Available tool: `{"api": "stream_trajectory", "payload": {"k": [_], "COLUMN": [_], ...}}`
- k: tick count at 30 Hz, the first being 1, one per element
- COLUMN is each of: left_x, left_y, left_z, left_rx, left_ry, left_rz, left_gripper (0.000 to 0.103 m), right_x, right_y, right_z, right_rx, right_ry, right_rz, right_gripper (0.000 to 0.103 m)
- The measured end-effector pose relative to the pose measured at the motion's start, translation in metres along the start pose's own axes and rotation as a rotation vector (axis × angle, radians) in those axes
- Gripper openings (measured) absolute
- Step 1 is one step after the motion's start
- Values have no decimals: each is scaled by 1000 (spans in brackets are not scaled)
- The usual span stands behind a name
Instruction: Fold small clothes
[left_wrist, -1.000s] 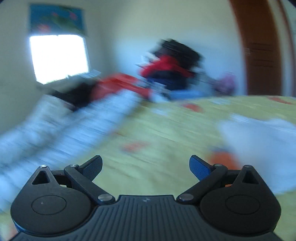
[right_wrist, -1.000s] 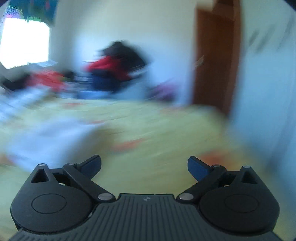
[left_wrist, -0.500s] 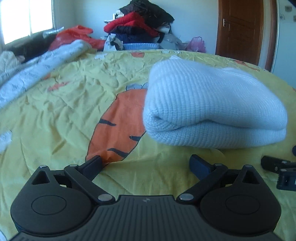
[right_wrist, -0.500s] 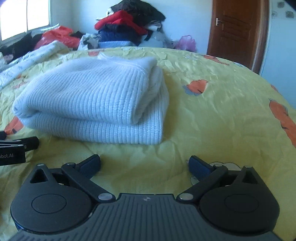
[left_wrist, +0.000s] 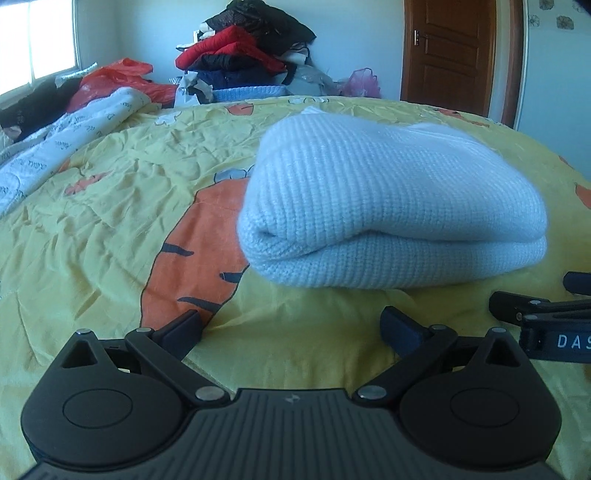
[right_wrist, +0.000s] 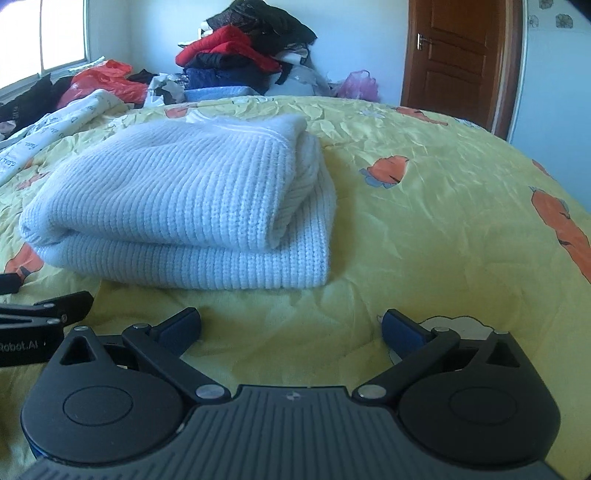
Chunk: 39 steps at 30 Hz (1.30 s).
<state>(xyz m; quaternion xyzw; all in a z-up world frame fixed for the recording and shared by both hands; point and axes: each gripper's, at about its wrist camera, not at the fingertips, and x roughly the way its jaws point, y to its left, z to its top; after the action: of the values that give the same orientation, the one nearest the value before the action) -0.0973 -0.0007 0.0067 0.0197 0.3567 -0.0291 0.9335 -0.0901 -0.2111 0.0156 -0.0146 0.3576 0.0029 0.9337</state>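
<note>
A pale blue knitted sweater (left_wrist: 388, 206) lies folded in a thick bundle on the yellow carrot-print bedspread (left_wrist: 110, 229). My left gripper (left_wrist: 291, 326) rests low on the bed just in front of the bundle's left end, open, with nothing between its fingers. The right wrist view shows the same sweater (right_wrist: 184, 206) ahead and to the left. Open and holding nothing, my right gripper (right_wrist: 291, 326) sits on the bedspread (right_wrist: 424, 221) near the bundle's right front corner. Each gripper appears at the edge of the other's view.
A heap of red, black and dark blue clothes (left_wrist: 243, 55) is piled beyond the bed's far edge. A white printed quilt (left_wrist: 62, 147) lies along the left side under a window. A brown wooden door (left_wrist: 454, 55) stands at the back right.
A second ago both views were blurred by fast motion. Both grippers have since come down to rest on the bed before the folded sweater, and have barely moved in the last half second.
</note>
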Motion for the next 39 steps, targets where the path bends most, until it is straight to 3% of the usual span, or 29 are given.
{"api": "stream_trajectory", "payload": {"k": [3,7,39], "left_x": [1,1,1], "left_y": [2,2,1], "left_z": [0,-1,-1], "left_rx": [-1,-2,-2], "left_ry": [0,-1,-2], "left_rz": [-5,-9,-5], "left_gripper": [103,103,103], "right_x": [3,2,3], "right_y": [1,5,4], "right_z": [6,-3,-3], "right_rx": [21,30,26], "right_ry": [29,-25,-31], "right_rz": [-17,-41,-38], "right_gripper": [103,103,103]}}
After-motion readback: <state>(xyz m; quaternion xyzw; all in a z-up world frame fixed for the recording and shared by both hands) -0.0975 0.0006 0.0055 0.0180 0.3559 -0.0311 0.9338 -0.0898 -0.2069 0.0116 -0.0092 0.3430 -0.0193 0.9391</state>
